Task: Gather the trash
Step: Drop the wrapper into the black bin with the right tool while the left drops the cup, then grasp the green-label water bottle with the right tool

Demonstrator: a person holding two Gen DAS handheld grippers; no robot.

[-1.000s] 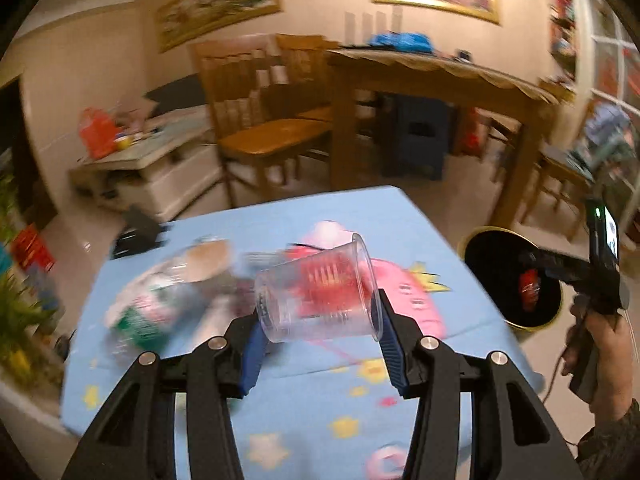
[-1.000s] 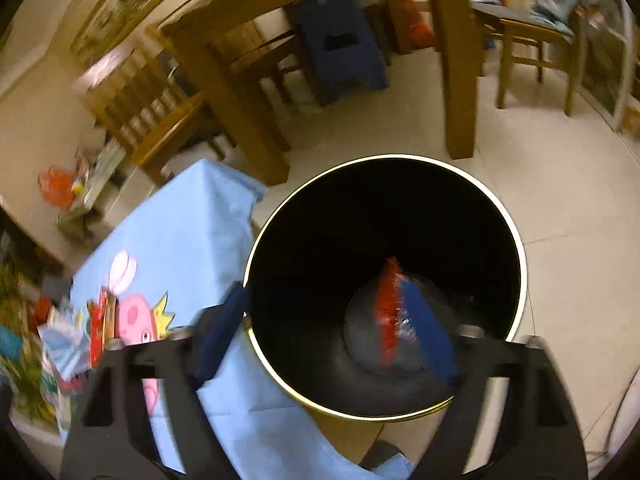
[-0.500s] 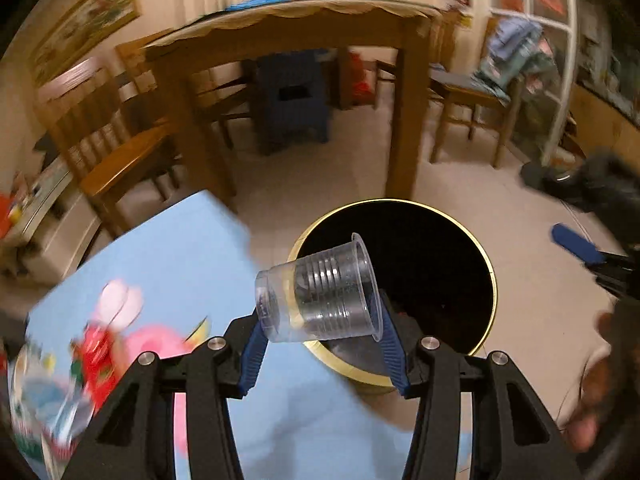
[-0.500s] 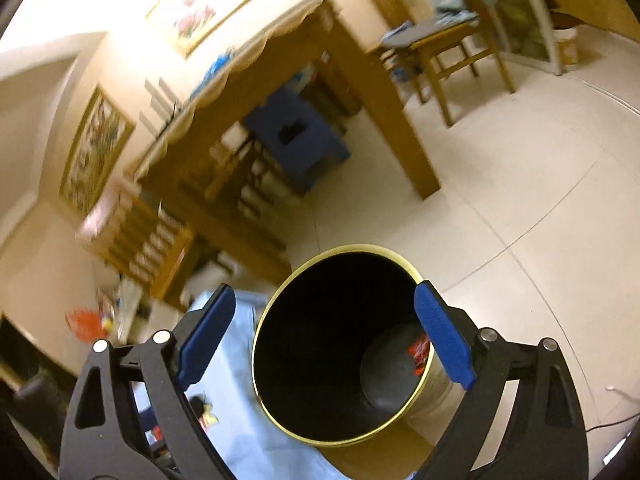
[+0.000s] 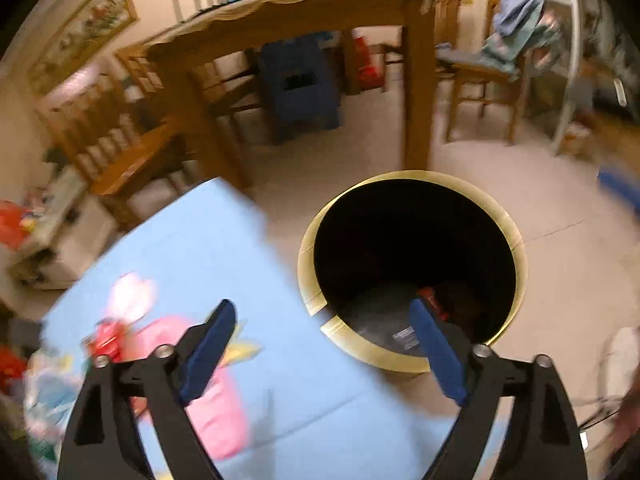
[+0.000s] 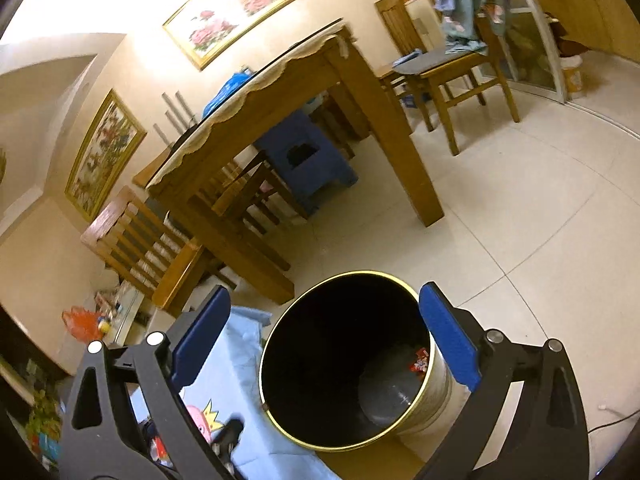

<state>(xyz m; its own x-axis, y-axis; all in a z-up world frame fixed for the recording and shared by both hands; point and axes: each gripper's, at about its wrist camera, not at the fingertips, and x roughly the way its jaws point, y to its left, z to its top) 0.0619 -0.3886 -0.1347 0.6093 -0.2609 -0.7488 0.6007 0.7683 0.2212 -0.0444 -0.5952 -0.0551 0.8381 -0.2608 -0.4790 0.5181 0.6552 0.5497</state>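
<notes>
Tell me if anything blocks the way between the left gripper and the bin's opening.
Nothing visible does. The left gripper, whose fingers have just been opening with nothing between them, hangs over the near rim of the bin, whose mouth is uncovered.

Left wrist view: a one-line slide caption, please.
Open, empty left gripper above a blue tablecloth and black bin.

Your black, gold-rimmed bin (image 5: 516,240) stands upright at frame centre — red wrapper (image 6: 419,360) lying on its bottom.
</notes>
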